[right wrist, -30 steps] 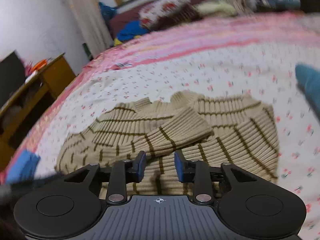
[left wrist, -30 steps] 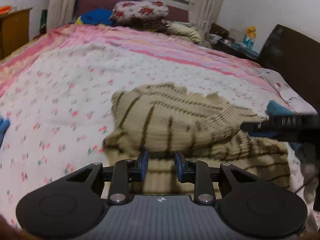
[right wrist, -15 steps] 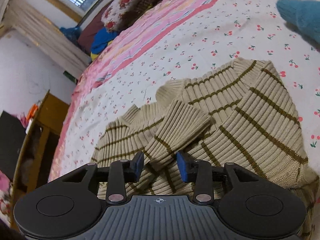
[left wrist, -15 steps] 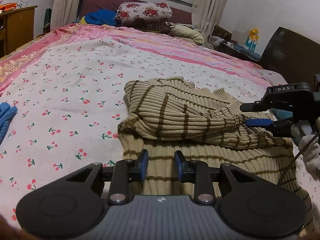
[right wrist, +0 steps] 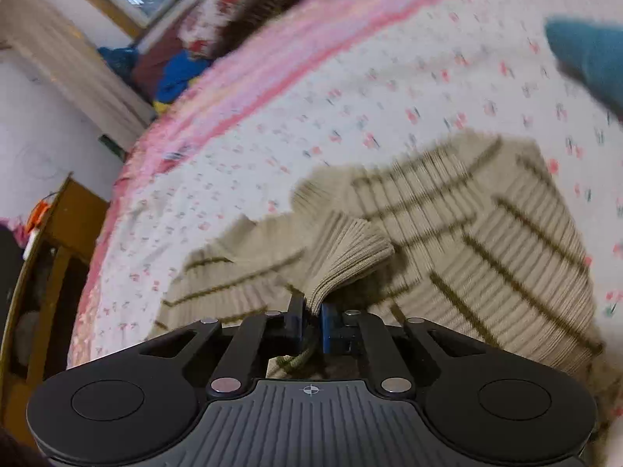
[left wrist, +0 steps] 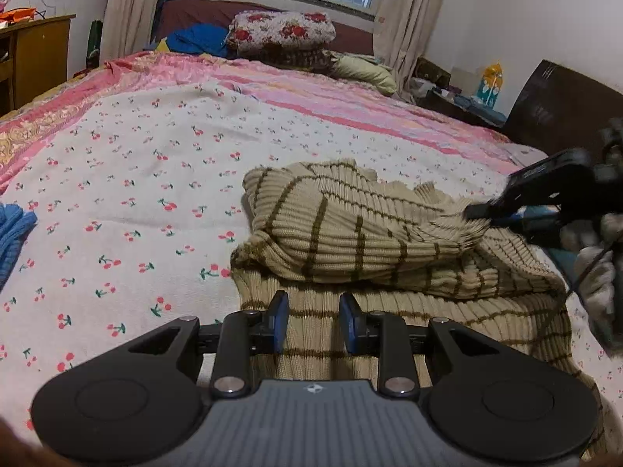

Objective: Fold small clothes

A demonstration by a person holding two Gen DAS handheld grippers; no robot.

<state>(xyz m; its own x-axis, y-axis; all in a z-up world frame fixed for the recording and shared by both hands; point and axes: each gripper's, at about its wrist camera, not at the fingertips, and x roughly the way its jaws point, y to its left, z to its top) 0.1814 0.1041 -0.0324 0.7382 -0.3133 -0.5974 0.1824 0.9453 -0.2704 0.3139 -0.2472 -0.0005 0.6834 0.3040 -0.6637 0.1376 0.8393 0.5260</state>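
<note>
A beige ribbed sweater with brown stripes [left wrist: 350, 241] lies partly folded on the cherry-print bed sheet [left wrist: 155, 179]; it also shows in the right wrist view [right wrist: 486, 241]. One sleeve is folded across its body. My left gripper [left wrist: 313, 321] is open and empty, just above the sweater's lower part. My right gripper [right wrist: 311, 313] is shut on the ribbed cuff of the sleeve [right wrist: 346, 257]. In the left wrist view it [left wrist: 486, 214] pinches that cuff at the sweater's right side.
A blue knit garment [left wrist: 13, 229] lies at the sheet's left edge, and a teal one [right wrist: 592, 58] lies to the far right. Pillows [left wrist: 284, 31] and bedding pile up at the far end. A wooden cabinet [left wrist: 35, 58] stands left of the bed.
My right gripper has closed on the sleeve cuff, which lay between its open fingers before. The left gripper has stayed open over the sweater's lower part.
</note>
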